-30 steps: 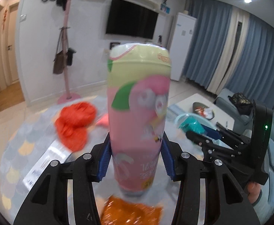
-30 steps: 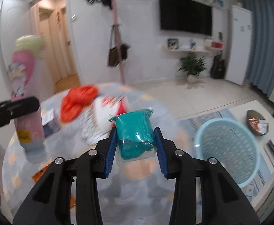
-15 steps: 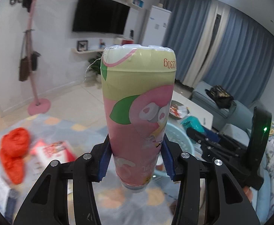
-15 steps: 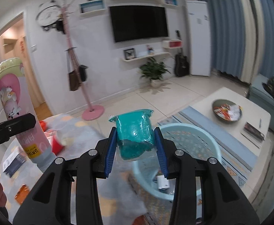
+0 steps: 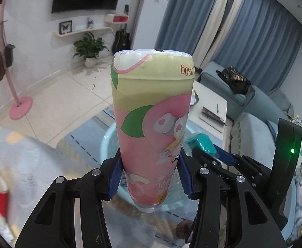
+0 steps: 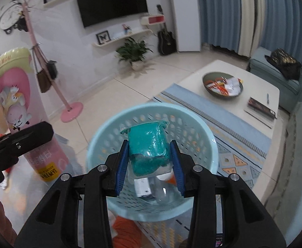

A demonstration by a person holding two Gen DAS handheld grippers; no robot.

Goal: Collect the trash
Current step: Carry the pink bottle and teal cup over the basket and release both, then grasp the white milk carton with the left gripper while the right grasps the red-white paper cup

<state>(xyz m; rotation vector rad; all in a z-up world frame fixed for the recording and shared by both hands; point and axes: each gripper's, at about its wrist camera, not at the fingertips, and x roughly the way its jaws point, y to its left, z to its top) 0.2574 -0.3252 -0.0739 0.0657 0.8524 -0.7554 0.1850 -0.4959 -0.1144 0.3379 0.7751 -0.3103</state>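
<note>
My left gripper (image 5: 151, 177) is shut on a tall pink and yellow-green plastic bottle (image 5: 153, 124), held upright above the near rim of a light blue mesh basket (image 5: 107, 144). In the right wrist view the same bottle (image 6: 20, 111) stands at the far left. My right gripper (image 6: 149, 159) is shut on a teal packet in clear wrap (image 6: 148, 146), directly over the open basket (image 6: 101, 138). A few pieces of trash lie on the basket's floor. The right gripper with its teal packet (image 5: 200, 144) also shows at the right of the left wrist view.
A white coffee table (image 6: 252, 88) with a bowl (image 6: 222, 84) and a book stands beyond the basket on a blue rug (image 6: 219, 117). A blue sofa (image 5: 252, 103) lies to the right. A pink coat stand (image 6: 68, 107) is on the floor at left. Orange wrapping (image 6: 126, 233) lies below.
Both grippers swung to the right and down, away from the patterned cloth with the orange item, and now hang over the blue basket. Both grips stayed unchanged.
</note>
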